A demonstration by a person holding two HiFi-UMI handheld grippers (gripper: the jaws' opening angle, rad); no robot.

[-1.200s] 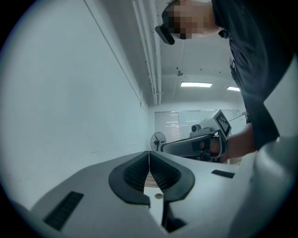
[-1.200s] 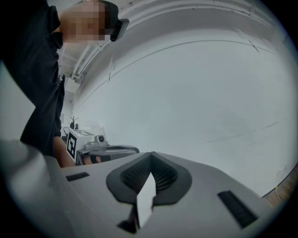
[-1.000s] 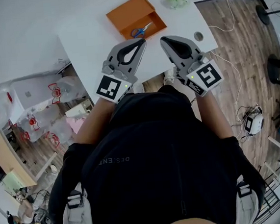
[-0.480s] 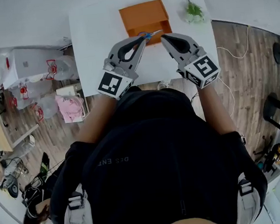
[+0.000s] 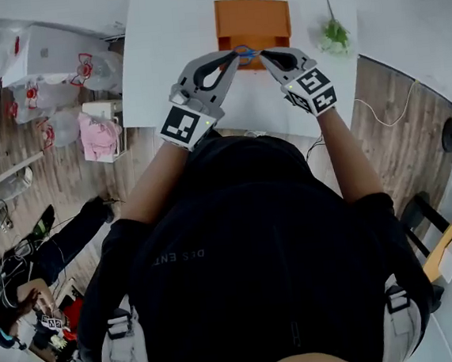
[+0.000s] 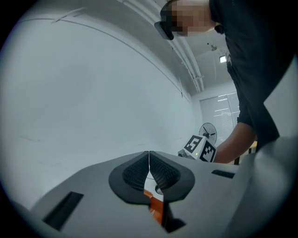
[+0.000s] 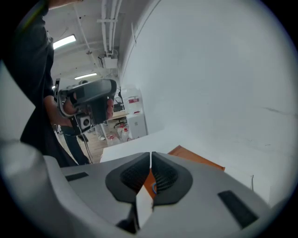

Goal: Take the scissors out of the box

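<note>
The white table (image 5: 161, 39) spreads out ahead of both your tools, and the orange box (image 5: 251, 11) sits on it just beyond their tips. Your left gripper (image 5: 232, 57) and right gripper (image 5: 265, 56) angle toward each other over the box's near edge, tips close but apart. Each gripper's own view shows its jaws pressed together with nothing between them. Only orange shows through the slit below the pads.

The scissors (image 5: 245, 52) lie at that near edge, directly between your two tips. Their blue handle loops are in plain sight, but the blades cannot be made out.

My judgement is that you cannot pick anything up as the jaws stand. Spread one pair first, probably the right, since a bit of blue peeks under its pads. Come down with one jaw on either side of a handle loop, and close only once both pads flank it. Then lift straight up so the blades clear the box wall. If the light box drags along, steady its rim with the left tool.
</note>
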